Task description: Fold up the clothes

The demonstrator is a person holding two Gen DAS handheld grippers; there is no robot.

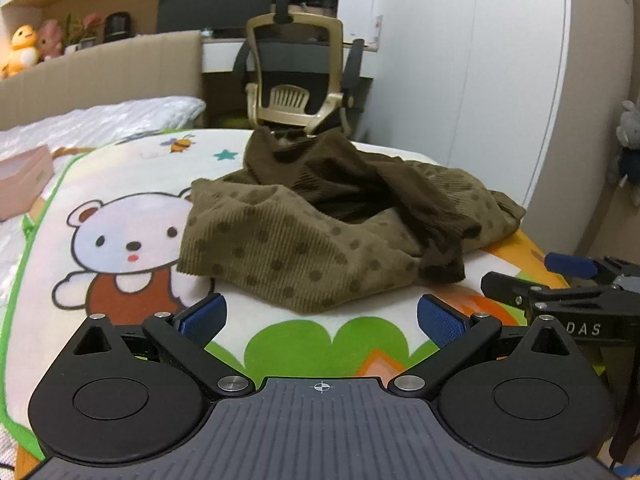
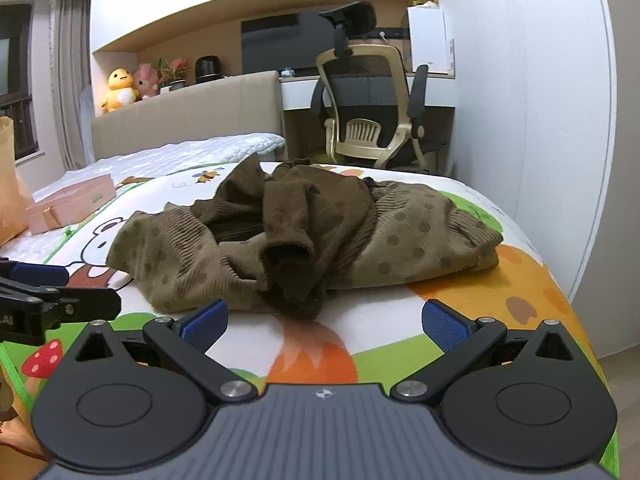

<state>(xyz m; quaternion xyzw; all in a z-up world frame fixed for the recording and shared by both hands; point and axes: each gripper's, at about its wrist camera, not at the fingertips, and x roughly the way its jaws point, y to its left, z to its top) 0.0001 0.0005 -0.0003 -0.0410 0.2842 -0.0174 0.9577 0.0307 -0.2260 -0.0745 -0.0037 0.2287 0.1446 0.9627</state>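
A crumpled olive-brown garment with darker dots (image 1: 320,232) lies in a heap on a cartoon blanket (image 1: 132,184) on the bed. It also shows in the right wrist view (image 2: 304,236), with a dark sleeve end hanging toward me. My left gripper (image 1: 320,318) is open and empty, just short of the garment's near edge. My right gripper (image 2: 324,320) is open and empty, its jaws either side of the sleeve end, slightly short of it. Each gripper shows at the edge of the other's view: the right one (image 1: 568,292), the left one (image 2: 48,300).
A pink box (image 2: 72,204) sits on the bed to the left. An office chair (image 2: 372,108) and desk stand beyond the bed's far end. A white wardrobe wall (image 2: 540,120) runs along the right. The bed's right edge (image 2: 576,312) drops to the floor.
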